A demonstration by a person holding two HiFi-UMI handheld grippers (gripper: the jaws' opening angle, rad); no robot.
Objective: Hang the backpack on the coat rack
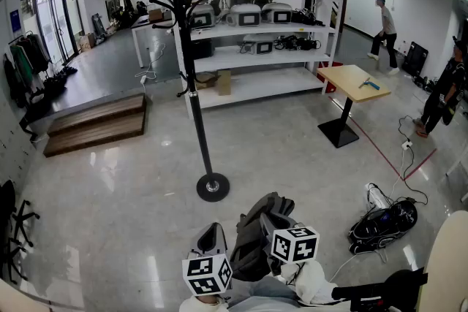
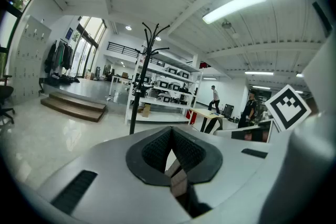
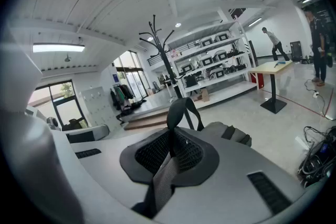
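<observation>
The backpack hangs between both grippers, low and in front of the person, just short of the coat rack's round base. The rack stands upright straight ahead, and its hooks sit far above the bag, so the coming move is mostly a lift upward and forward. The left gripper is more in line with the pole. Its jaws are pinched together on a thin strap, probably a shoulder strap, though the view is poor. The right gripper's jaws are clamped on a grey woven strap. A black carry loop stands just above them. The bag is dark grey, soft and slumped.
</observation>
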